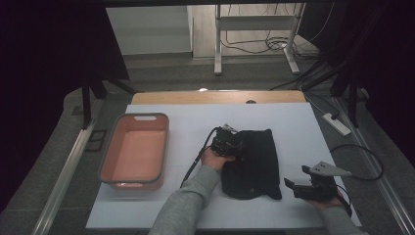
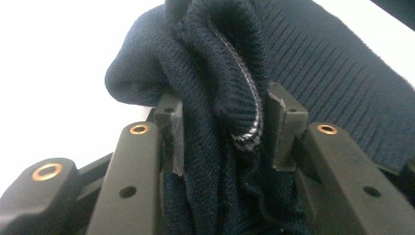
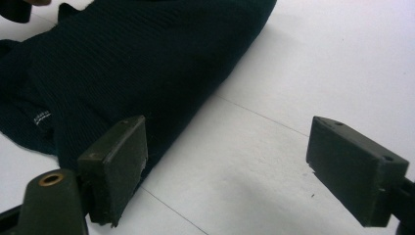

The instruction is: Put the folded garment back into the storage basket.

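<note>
— What's on your far left?

— A salmon-coloured tub [image 1: 134, 151] sits on the white table [image 1: 293, 122], well apart from the work.

— And your left gripper [image 1: 228, 141]?

— Your left gripper rests at the upper left edge of the dark knit garment [image 1: 252, 164], which lies flat near the middle of the table. In the left gripper view its jaws are clamped on a bunched fold of the knit garment [image 2: 220, 98], a pale-edged hem caught between the pads.

— And your right gripper [image 1: 306, 183]?

— It sits near the table's front edge, just beside the garment's lower right corner. In the right gripper view your jaws stand wide; the garment [image 3: 122, 63] lies behind the left-hand one, and bare table shows between them.
</note>
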`<state>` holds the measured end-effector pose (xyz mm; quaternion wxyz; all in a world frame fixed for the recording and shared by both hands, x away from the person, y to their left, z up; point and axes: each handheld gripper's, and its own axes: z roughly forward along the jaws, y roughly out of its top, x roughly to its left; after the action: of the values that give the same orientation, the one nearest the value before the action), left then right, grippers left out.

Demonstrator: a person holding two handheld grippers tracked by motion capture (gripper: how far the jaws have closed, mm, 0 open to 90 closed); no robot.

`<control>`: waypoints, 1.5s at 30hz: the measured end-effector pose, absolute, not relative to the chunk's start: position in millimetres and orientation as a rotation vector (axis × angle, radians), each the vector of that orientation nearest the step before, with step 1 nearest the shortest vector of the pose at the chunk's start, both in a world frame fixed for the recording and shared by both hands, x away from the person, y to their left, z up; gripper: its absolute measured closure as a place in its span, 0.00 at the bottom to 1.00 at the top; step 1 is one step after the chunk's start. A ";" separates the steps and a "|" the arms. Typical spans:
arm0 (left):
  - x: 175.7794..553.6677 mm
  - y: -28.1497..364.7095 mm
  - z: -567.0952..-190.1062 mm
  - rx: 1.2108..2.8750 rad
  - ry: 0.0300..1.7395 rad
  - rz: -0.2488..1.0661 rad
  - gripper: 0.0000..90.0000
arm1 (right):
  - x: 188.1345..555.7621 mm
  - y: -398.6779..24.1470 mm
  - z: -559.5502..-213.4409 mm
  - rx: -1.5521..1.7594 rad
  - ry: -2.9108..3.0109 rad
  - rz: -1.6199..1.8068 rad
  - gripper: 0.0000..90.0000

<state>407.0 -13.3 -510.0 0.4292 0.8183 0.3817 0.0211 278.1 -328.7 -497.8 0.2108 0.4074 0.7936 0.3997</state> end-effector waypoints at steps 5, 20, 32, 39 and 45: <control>400.8 -9.9 -498.1 2.009 0.930 0.035 0.65 | 277.7 -328.8 -497.0 1.132 2.199 1.112 0.18; 382.2 -3.4 -469.0 1.921 0.864 -0.010 0.66 | 276.4 -330.9 -493.9 1.131 2.157 1.129 0.18; 373.6 5.0 -452.5 1.849 0.843 -0.051 0.66 | 276.5 -331.3 -493.8 1.133 2.148 1.126 0.18; 369.2 10.8 -442.3 1.837 0.829 -0.045 0.66 | 277.0 -332.1 -494.1 1.140 2.145 1.119 0.18; 363.8 13.0 -434.7 1.828 0.814 -0.028 0.67 | 277.0 -331.8 -494.3 1.141 2.145 1.115 0.18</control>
<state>363.8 13.0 -434.7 0.5398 0.7688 0.3426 -0.0120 277.0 -331.8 -494.3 0.2319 0.4151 0.7806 0.4058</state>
